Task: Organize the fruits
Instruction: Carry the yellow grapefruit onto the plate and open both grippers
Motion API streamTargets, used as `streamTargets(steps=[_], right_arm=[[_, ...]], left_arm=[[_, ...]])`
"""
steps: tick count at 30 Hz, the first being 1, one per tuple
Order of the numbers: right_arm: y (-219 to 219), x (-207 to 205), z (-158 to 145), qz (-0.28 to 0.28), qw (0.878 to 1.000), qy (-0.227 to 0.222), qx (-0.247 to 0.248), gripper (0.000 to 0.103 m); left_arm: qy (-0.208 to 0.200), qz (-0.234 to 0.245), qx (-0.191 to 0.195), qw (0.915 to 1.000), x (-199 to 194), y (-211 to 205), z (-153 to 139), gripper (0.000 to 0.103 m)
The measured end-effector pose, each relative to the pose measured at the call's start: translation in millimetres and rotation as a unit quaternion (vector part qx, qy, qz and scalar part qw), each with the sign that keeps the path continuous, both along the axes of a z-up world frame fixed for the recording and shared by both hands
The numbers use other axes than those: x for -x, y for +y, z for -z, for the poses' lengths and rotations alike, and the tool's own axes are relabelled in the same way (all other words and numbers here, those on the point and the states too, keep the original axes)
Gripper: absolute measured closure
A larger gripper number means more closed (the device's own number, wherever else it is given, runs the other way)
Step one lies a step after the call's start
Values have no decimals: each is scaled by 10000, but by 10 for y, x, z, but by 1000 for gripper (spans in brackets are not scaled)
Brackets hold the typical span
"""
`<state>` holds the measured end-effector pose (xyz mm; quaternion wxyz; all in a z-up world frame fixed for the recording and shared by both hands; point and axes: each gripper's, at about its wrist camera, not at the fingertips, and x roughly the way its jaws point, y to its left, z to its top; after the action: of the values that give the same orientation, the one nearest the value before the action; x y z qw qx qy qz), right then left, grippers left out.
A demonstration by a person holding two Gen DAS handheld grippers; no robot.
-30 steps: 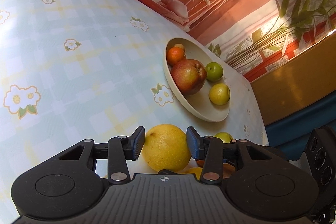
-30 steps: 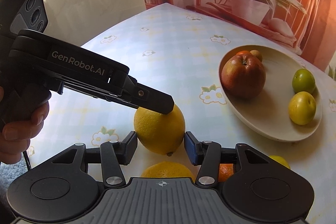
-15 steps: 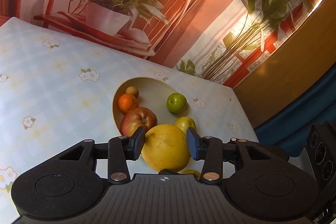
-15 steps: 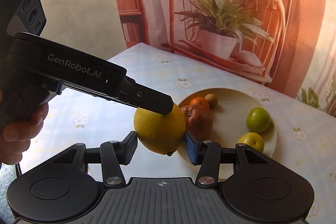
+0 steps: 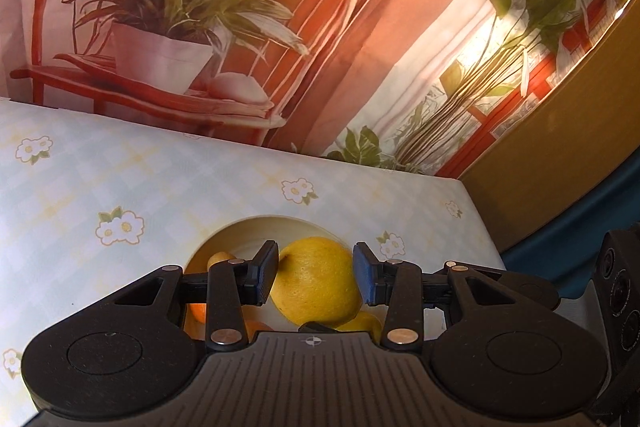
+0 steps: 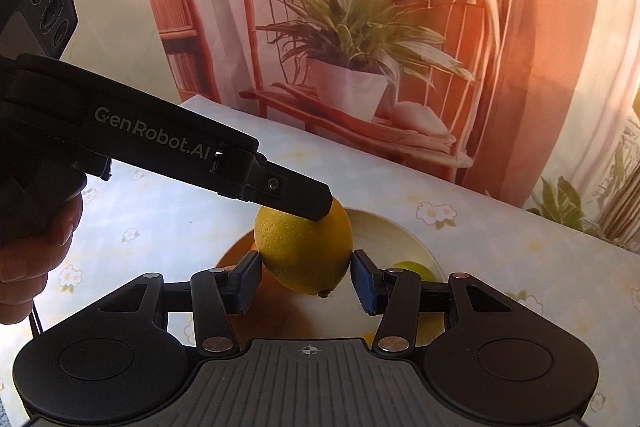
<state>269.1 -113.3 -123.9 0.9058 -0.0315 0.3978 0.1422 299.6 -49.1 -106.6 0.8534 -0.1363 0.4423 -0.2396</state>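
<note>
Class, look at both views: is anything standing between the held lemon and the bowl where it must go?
Nothing visible does. The left gripper holds the lemon directly above the bowl.

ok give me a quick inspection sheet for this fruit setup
surface: table under a pale checked cloth with a flower print
job's things: lemon held above the bowl; green fruit and orange fruit in the bowl
clutter: nothing seen
grippers: left gripper fingers clamp the lemon; right gripper open, fingers either side of the lemon in its view
cables: nothing seen
surroundings: backdrop picture of a potted plant on a chair; hand on the left gripper's handle
</note>
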Motion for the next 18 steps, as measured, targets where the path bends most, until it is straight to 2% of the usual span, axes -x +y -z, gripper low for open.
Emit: streamTargets(steps=[8,18], right_arm=[[-84,-371,282,58,9992,389,54,58],[-59,-563,375,172,9985,487,194,59]], left_arm=[[330,-16,-30,9995,-363,-60,311,61],[412,-31,-24,9991,-489,-72,433,68]])
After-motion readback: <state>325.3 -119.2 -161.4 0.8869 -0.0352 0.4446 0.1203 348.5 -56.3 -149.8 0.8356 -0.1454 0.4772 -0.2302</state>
